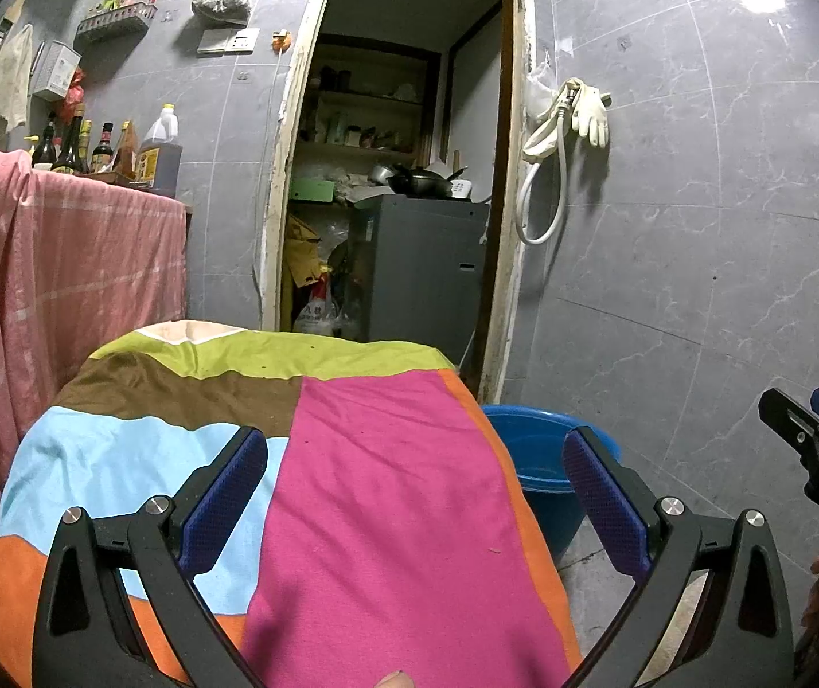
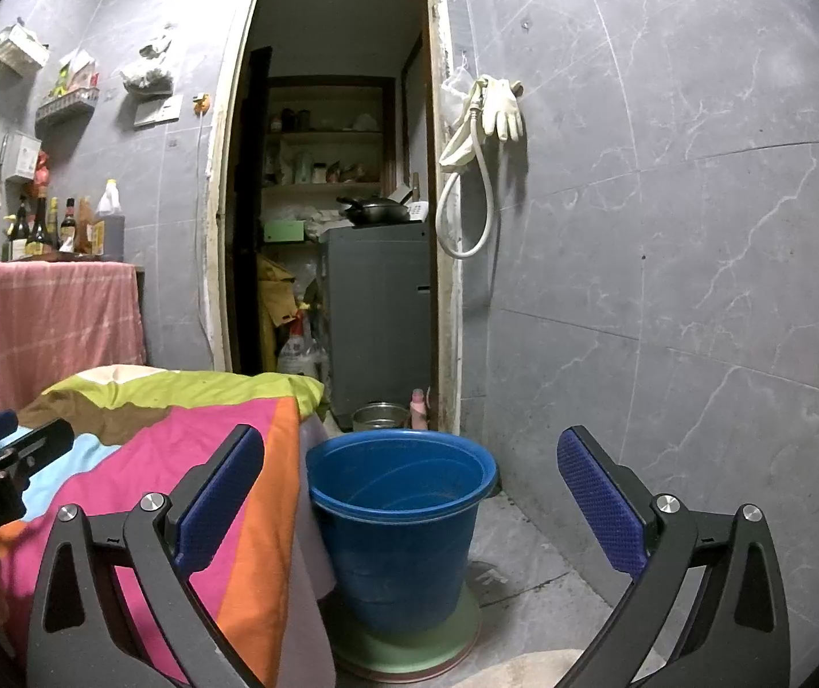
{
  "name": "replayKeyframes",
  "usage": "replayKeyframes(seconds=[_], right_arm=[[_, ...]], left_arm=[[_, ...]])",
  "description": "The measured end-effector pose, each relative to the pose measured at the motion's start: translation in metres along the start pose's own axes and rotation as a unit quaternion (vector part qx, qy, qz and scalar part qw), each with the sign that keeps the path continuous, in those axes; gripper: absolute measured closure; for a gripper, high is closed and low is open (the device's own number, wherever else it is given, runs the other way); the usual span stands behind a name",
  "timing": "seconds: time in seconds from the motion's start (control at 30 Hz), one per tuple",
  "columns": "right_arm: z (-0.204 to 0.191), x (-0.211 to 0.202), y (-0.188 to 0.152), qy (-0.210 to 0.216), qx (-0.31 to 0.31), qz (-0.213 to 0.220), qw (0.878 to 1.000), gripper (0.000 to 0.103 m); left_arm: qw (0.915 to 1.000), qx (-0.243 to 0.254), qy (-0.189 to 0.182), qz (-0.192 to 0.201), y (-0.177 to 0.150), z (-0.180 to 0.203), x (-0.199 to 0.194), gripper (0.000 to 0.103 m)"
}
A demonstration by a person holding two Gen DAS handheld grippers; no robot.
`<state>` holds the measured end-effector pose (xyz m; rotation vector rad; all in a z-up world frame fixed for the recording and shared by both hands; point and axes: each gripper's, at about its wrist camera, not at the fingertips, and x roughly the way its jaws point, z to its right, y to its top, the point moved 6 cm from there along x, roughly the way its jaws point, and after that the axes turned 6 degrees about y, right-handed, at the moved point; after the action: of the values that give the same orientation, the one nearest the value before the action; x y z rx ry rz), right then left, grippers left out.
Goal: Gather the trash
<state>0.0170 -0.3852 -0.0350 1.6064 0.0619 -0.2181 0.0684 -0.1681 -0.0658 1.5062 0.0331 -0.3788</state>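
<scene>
A blue plastic bucket (image 2: pixel 398 522) stands on a green disc on the floor, right of a low table under a multicoloured cloth (image 1: pixel 352 487). The bucket looks empty; it also shows in the left wrist view (image 1: pixel 535 458). My left gripper (image 1: pixel 415 493) is open and empty above the cloth. My right gripper (image 2: pixel 409 493) is open and empty, facing the bucket. The right gripper shows at the right edge of the left wrist view (image 1: pixel 811 436); the left gripper shows at the left edge of the right wrist view (image 2: pixel 2 447). No piece of trash shows on the cloth.
A counter draped in pink cloth (image 1: pixel 65 264) carries several bottles (image 1: pixel 105 149). An open doorway (image 2: pixel 340 200) leads to a storeroom with a grey appliance (image 2: pixel 381 309). A small metal pot (image 2: pixel 378 415) sits on the floor behind the bucket. Gloves and a hose (image 2: pixel 484 132) hang on the tiled wall.
</scene>
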Motion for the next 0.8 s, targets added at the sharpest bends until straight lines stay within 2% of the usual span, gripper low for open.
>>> replayKeyframes(seconds=[0.8], right_arm=[[0.0041, 0.0007, -0.0004, -0.001, 0.0, -0.002, 1.0, 0.0]], left_arm=[[1.0, -0.001, 0.0, 0.0, 0.0002, -0.0006, -0.0001, 0.002]])
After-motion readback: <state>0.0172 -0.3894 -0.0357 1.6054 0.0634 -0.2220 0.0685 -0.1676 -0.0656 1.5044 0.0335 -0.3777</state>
